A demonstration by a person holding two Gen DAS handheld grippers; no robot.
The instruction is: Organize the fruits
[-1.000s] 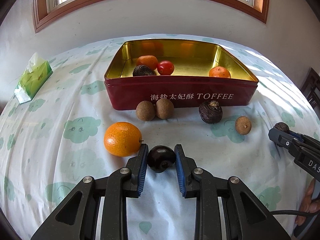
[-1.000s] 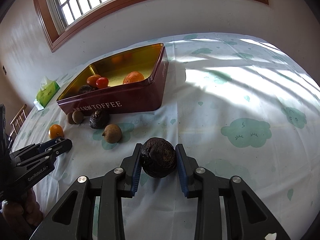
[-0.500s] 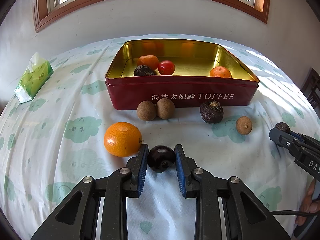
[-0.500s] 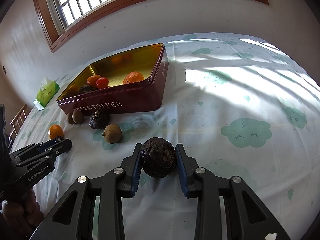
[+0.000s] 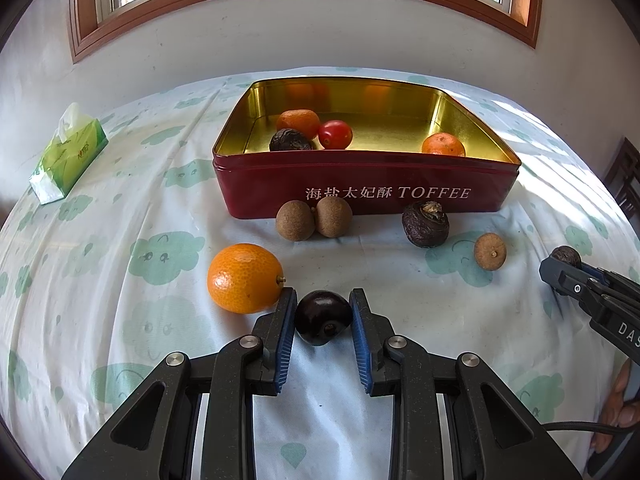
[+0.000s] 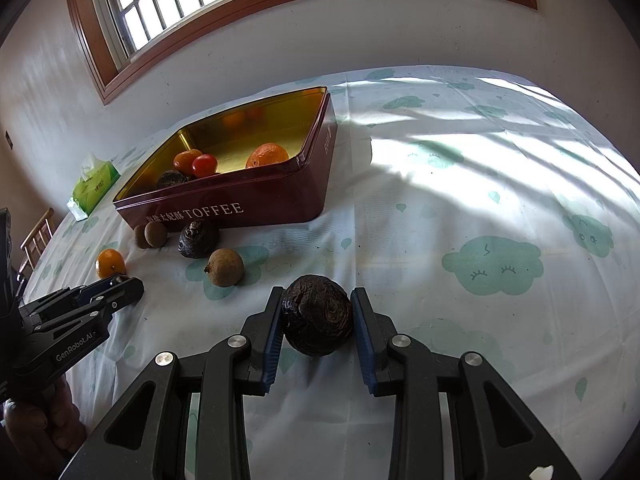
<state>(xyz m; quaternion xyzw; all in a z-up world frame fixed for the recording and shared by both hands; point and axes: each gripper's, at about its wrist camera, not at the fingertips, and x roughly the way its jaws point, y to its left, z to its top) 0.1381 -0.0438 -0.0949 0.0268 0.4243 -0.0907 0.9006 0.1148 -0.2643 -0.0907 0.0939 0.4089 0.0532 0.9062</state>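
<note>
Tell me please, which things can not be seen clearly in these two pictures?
- Left wrist view: dark wrinkled fruit, mostly hidden behind the right gripper.
- Both views: floor of the red tin, near part hidden by its front wall.
- Right wrist view: small orange, partly covered by the left gripper.

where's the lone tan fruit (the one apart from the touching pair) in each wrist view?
Left wrist: lone tan fruit right of centre, right of the wrinkled dark fruit.
Right wrist: left of centre, just below-right of that fruit.
Shared landmark: red TOFFEE tin.
</note>
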